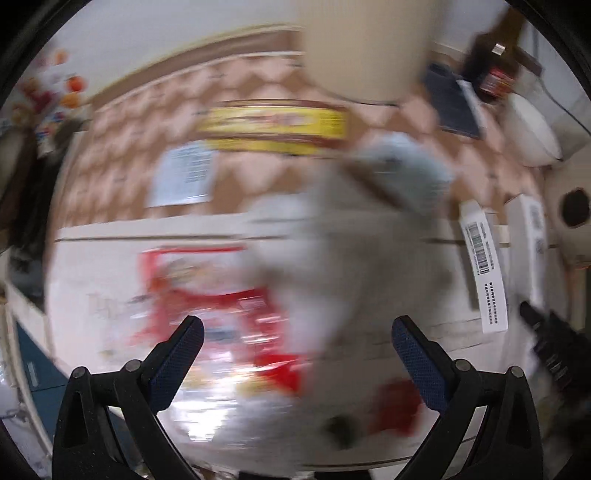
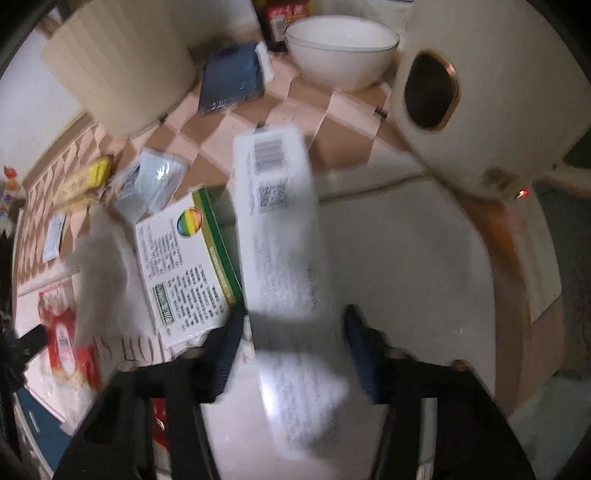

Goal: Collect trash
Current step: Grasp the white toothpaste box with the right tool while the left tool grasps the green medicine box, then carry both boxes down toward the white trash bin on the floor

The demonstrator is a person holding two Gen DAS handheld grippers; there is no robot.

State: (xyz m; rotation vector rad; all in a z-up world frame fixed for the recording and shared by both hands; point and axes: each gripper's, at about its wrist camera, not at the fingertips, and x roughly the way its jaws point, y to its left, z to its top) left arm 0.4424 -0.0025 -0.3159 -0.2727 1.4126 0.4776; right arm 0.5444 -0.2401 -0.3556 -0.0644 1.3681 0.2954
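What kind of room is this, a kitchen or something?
Probably a home kitchen or dining corner: a white bowl and a dark jar stand on a checkered tablecloth, with a white appliance beside them and packaging strewn about.

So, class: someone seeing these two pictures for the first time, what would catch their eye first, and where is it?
Probably the long white box with a barcode, running between the right tongs in the middle of the right wrist view. Next, the red wrapper lying blurred above the open left tongs. At the top right of the right wrist view sits a white bowl.
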